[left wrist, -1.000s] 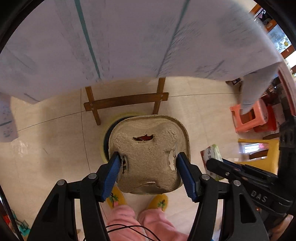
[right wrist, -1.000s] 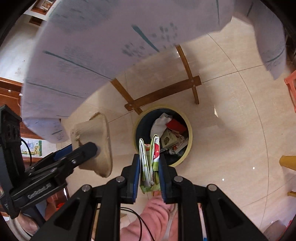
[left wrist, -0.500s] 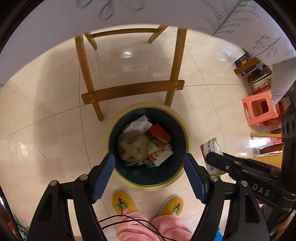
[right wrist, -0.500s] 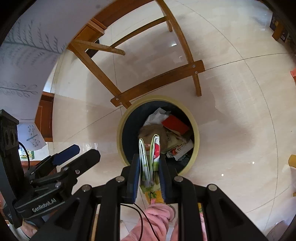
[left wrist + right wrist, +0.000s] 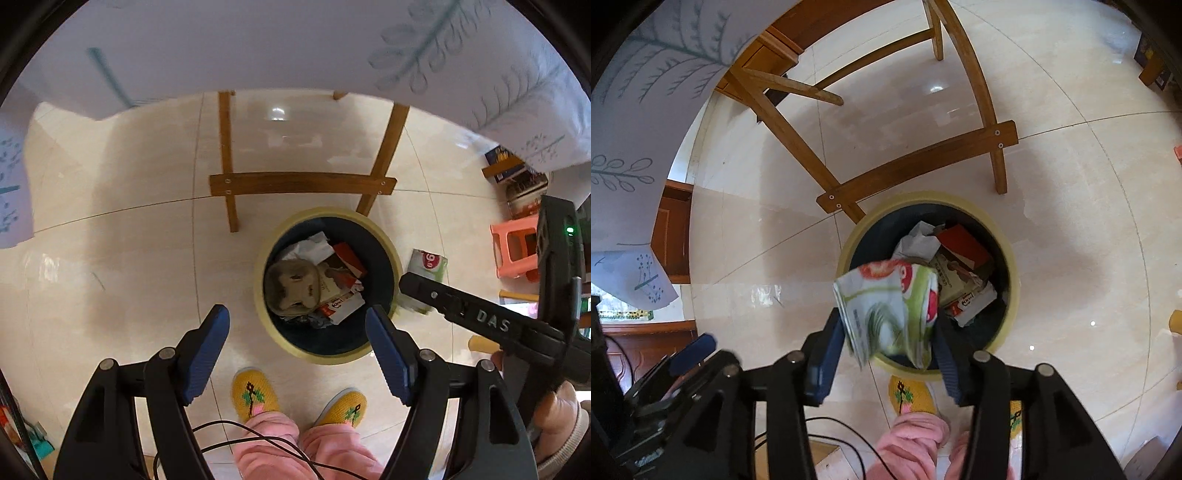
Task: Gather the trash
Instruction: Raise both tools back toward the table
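Our right gripper (image 5: 890,345) has spread wide over the bin (image 5: 1012,266), so the green-and-red packet (image 5: 886,306) sits loose between the pads, dropping in; half a second ago it was clamped. Left gripper (image 5: 297,354) is wide and empty, parked beside the rim. The pulp tray (image 5: 293,286) lies in the bin on older trash.

wooden table legs (image 5: 303,182) | orange plastic stool (image 5: 515,245) | yellow slippers (image 5: 255,395) | leaf-print tablecloth (image 5: 443,55)
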The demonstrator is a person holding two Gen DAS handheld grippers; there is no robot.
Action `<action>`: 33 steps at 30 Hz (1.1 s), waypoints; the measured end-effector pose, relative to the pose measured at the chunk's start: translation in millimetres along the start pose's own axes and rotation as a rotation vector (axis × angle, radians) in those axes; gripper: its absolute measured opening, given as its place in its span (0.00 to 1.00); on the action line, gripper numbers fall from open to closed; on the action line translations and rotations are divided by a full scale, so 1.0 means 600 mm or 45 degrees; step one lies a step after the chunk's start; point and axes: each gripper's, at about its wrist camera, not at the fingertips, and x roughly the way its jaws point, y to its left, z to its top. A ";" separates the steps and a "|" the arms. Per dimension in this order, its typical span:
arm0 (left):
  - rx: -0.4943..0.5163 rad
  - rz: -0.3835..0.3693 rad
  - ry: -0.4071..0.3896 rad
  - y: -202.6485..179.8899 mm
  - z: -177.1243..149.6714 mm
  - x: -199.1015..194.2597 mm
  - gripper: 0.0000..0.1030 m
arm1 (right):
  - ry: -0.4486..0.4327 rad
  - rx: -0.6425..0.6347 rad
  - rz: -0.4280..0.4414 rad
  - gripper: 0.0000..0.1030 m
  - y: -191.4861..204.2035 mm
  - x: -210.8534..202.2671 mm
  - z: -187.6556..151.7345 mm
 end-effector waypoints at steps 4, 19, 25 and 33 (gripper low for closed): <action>-0.017 0.002 -0.025 0.015 -0.003 -0.030 0.72 | -0.010 -0.023 -0.020 0.61 0.016 -0.006 -0.003; -0.037 -0.024 -0.163 -0.010 0.006 -0.231 0.72 | -0.092 -0.112 0.018 0.61 0.092 -0.202 -0.036; -0.023 -0.034 -0.249 -0.053 0.013 -0.373 0.72 | -0.180 -0.153 0.061 0.61 0.125 -0.358 -0.039; 0.008 -0.077 -0.389 -0.128 0.013 -0.570 0.72 | -0.323 -0.283 0.103 0.61 0.173 -0.564 -0.042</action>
